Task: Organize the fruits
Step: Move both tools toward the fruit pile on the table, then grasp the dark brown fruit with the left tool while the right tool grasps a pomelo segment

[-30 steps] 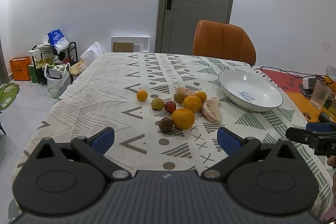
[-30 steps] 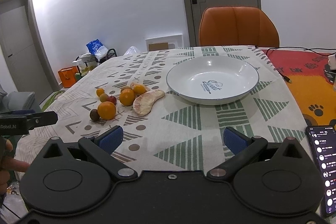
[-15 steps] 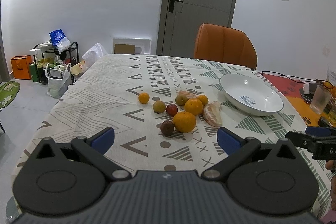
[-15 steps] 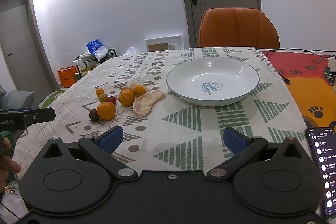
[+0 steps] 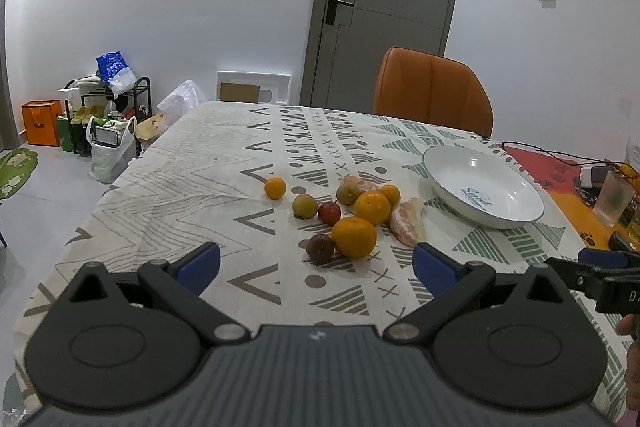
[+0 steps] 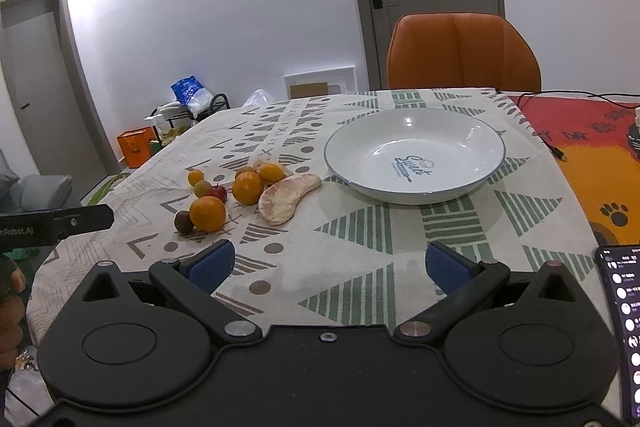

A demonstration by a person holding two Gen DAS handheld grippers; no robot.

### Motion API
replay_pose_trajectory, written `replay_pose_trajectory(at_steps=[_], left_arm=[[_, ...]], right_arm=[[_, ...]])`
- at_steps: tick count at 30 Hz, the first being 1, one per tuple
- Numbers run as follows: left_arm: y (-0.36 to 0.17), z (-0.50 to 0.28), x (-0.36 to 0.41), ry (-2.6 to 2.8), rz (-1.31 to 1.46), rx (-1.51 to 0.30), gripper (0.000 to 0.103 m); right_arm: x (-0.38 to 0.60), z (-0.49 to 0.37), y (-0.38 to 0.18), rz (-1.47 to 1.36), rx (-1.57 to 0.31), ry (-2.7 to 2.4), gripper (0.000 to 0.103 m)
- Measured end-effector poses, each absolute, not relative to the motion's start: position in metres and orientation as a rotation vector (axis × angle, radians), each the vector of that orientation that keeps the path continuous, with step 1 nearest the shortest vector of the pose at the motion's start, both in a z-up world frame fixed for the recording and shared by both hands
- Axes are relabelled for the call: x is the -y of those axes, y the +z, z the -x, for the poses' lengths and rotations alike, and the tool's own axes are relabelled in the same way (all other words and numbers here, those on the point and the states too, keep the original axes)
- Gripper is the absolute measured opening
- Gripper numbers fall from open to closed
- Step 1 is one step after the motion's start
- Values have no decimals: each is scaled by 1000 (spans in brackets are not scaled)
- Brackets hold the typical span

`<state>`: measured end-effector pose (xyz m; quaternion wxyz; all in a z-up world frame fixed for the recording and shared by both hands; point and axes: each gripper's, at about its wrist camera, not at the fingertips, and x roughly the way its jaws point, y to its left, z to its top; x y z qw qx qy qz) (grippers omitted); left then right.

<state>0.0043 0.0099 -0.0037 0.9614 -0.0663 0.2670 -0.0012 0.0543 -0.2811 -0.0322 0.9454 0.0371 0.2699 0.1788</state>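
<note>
- two big oranges (image 5: 354, 237), two small ones, two greenish fruits, one red fruit (image 5: 329, 213), one dark fruit (image 5: 320, 248), two peeled pomelo pieces (image 5: 407, 222).
- all clustered on the patterned tablecloth (image 5: 192, 183), just left of one white bowl (image 6: 414, 155).
- left gripper (image 5: 316, 263) and right gripper (image 6: 328, 265): fingers spread, holding nothing.
- orange chair (image 6: 464, 53), grey door behind.

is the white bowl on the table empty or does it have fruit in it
Empty. The bowl shows only its printed bottom; all the fruit lies on the tablecloth beside it.
</note>
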Motion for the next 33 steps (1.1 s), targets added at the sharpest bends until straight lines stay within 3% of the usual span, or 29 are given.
replay_pose_trajectory(at_steps=[4, 21, 33], left_arm=[[-5, -10, -11, -5, 143, -534, 100], [-34, -48, -17, 13, 153, -604, 66], [-50, -71, -16, -1, 174, -632, 54]], right_arm=[[278, -58, -34, -72, -547, 374, 102], [261, -88, -48, -69, -581, 431, 86], [246, -111, -61, -66, -612, 462, 74]])
